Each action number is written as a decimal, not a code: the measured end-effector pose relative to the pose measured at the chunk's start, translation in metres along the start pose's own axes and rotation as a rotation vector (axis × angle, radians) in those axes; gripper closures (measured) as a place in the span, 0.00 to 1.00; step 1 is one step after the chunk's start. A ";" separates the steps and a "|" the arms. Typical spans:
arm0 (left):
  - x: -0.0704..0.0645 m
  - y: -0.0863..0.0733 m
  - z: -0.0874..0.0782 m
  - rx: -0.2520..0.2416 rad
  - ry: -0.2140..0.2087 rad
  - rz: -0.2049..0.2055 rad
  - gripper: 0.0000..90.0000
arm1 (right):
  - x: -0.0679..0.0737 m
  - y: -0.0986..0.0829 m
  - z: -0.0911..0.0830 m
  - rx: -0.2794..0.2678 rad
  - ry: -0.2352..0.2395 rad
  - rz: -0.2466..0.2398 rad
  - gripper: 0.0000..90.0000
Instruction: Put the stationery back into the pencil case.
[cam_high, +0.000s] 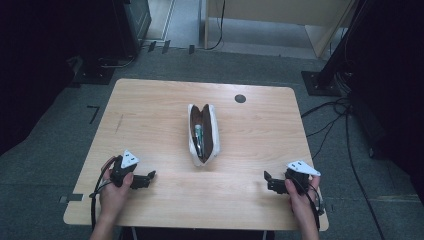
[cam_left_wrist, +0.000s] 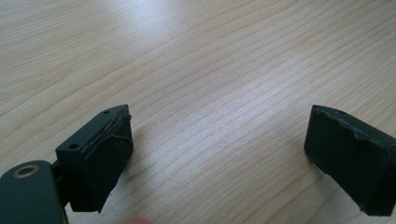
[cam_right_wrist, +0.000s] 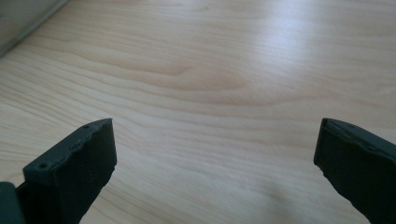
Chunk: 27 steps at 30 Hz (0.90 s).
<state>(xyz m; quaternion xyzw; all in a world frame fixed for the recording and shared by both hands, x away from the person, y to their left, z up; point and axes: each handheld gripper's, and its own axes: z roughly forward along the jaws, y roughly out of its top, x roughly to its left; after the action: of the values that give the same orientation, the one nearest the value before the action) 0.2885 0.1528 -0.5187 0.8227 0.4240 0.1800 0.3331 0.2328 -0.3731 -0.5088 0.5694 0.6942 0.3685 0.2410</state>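
- Nearest to us, at the front edge of the worktop (cam_high: 150, 105), we hold the left gripper (cam_high: 148, 178) low over the wood at the left, its tip pointing right toward the middle.
- In the left gripper view its fingers (cam_left_wrist: 105, 158) stand wide apart, with bare wood grain between them and nothing held.
- At the front right we hold the right gripper (cam_high: 268, 180), its tip pointing left toward the middle; a grey three-cornered plate sits on top of each gripper.
- In the right gripper view its fingers (cam_right_wrist: 74, 172) are also spread wide, nothing between them but worktop; a pale edge shows at the upper left corner, too little for us to tell what it is.
- Farther in, at the middle of the worktop and between the two grippers but well apart from both, lies the white pencil case (cam_high: 203, 134), lengthwise away from us, its top gaping open.
- Inside the dark lining we see pens (cam_high: 199, 136), one with a greenish barrel.
- Beyond the case, near the far edge, a round dark grommet (cam_high: 240, 98) is set into the worktop.
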 end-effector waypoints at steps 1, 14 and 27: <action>0.000 0.000 0.000 0.001 -0.001 0.001 0.09 | -0.003 -0.003 0.000 0.004 0.000 0.010 0.00; 0.000 0.000 0.000 0.000 -0.001 0.001 0.09 | -0.024 -0.021 -0.004 0.060 -0.072 0.031 0.00; 0.000 0.000 0.000 0.001 -0.004 0.000 0.09 | -0.029 -0.022 -0.003 0.120 -0.060 -0.022 0.00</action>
<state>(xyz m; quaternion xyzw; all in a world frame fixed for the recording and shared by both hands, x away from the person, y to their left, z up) 0.2888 0.1530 -0.5188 0.8232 0.4237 0.1780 0.3334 0.2238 -0.4034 -0.5267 0.5859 0.7138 0.3061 0.2313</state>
